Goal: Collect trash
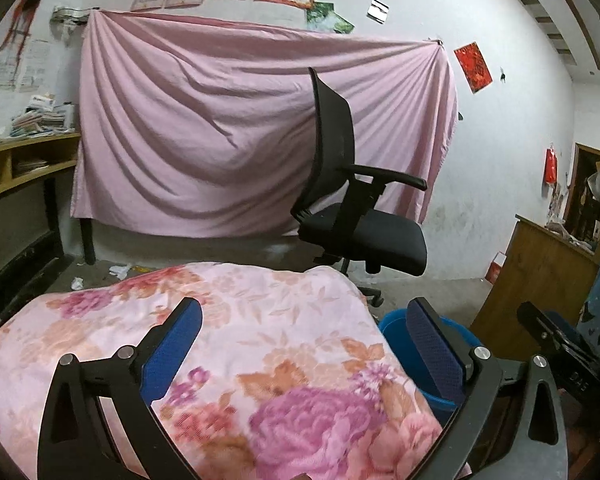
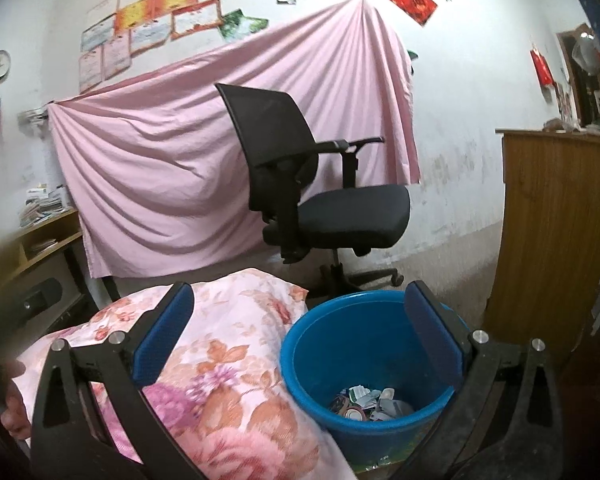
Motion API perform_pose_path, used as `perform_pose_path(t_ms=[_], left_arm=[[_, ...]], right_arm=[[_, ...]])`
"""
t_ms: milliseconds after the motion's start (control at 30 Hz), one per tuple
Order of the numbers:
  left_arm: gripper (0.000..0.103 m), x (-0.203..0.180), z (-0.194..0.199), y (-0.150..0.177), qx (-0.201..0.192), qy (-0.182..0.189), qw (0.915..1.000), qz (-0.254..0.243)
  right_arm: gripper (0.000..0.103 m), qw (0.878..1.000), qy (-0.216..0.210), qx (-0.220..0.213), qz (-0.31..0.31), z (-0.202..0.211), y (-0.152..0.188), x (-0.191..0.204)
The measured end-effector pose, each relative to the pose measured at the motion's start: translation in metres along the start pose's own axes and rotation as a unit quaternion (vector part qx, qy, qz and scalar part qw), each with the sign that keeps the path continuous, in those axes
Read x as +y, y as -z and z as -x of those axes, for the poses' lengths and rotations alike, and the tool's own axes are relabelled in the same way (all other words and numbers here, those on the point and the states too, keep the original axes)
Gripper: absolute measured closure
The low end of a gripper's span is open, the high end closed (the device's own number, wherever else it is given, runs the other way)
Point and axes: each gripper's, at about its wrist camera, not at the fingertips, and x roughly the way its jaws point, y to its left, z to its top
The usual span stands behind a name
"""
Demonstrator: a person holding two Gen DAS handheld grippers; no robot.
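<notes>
both jaws stand spread and empty: left hand-held gripper [image 1: 304, 336] over the floral quilt [image 1: 260, 360], right hand-held gripper [image 2: 300, 320] above the blue bucket [image 2: 300, 344] holding collected trash [image 2: 368, 402]. a drop looks done; next, seek scraps on the floor [image 1: 100, 276].

Black tongs [image 1: 304, 320], blue pads [image 2: 162, 340], silver screws.

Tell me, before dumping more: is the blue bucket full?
No. The blue bucket holds only a shallow layer of trash at its bottom.
</notes>
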Motion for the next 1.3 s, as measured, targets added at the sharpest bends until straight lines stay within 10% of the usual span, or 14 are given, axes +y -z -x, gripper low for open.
perform_pose_path(t_ms=[1300], left_arm=[[0.002,0.048,0.211,0.124,-0.058,-0.077,0.9948,-0.032]], right_arm=[[0.000,0.995,-0.029,-0.066,0.065,0.217,0.108,0.094]])
